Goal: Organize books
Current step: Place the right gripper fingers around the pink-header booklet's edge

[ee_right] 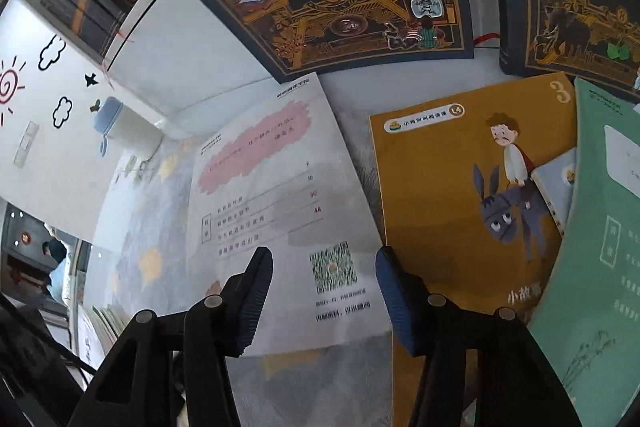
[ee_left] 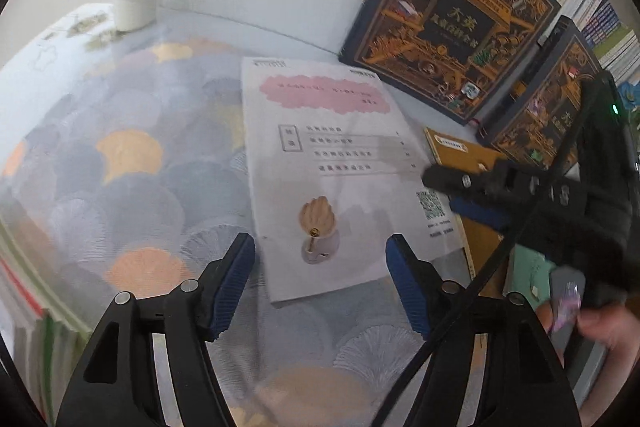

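Picking up the white booklet (ee_left: 320, 163) needs a low, flat approach: slide one finger under the near edge, press only then, and lift without dragging the patterned cloth (ee_left: 132, 163) of the counter. White booklet lies flat on the cloth, just beside the yellow book (ee_right: 460, 195), below the dark encyclopedia (ee_left: 452, 15) leaning behind. Left tool (ee_left: 320, 267) spread, tilted steeply down over the near edge, nothing pinched. Right tool (ee_right: 324, 291) also spread, over the booklet's corner, empty; in the left view reaching in from the right.
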`<state>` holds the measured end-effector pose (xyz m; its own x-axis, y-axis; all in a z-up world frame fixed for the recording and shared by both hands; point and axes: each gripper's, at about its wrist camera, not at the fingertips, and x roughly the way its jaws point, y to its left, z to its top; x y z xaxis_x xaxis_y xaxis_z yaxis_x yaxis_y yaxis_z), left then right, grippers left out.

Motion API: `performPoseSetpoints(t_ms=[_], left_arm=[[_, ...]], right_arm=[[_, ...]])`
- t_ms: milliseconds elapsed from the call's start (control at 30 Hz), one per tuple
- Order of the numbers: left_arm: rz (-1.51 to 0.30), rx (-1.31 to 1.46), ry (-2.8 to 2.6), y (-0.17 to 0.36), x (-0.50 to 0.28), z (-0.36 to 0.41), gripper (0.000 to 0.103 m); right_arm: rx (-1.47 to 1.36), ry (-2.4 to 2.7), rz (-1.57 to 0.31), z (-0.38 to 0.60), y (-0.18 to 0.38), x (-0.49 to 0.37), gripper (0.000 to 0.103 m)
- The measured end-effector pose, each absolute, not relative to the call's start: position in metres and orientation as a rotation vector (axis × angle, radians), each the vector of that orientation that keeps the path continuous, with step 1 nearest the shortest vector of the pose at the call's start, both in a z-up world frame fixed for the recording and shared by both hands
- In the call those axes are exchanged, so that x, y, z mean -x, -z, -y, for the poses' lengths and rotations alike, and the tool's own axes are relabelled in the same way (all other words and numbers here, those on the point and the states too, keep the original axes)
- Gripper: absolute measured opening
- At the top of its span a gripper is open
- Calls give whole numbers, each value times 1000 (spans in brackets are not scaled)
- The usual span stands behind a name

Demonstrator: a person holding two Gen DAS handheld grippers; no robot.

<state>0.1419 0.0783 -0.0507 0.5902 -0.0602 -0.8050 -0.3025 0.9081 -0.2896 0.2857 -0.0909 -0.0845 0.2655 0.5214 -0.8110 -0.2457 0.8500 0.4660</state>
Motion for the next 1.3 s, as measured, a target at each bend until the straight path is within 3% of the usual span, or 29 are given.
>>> performPoseSetpoints(t_ms=[133, 233, 300, 367, 800, 1300], left_arm=[[-932, 323, -173, 55, -150, -75, 68], [-912, 329, -113, 61, -154, -79, 72], [-911, 329, -87, 62, -155, -81, 72], [-910, 352, -60, 62, -154, -84, 72], [-976, 320, -14, 58, -140, -83, 74], [-1085, 244, 110, 53, -28, -39, 74]], right_arm=[[-175, -484, -1190, 78, 83, -293, 53], [-76, -475, -1195, 57, 83, -301, 65], [-52, -521, -1225, 42, 86, -304, 97], [16, -501, -1244, 29, 90, -304, 103], [-255, -649, -1333, 93, 91, -256, 103], [-330, -704, -1332, 131, 83, -155, 103]])
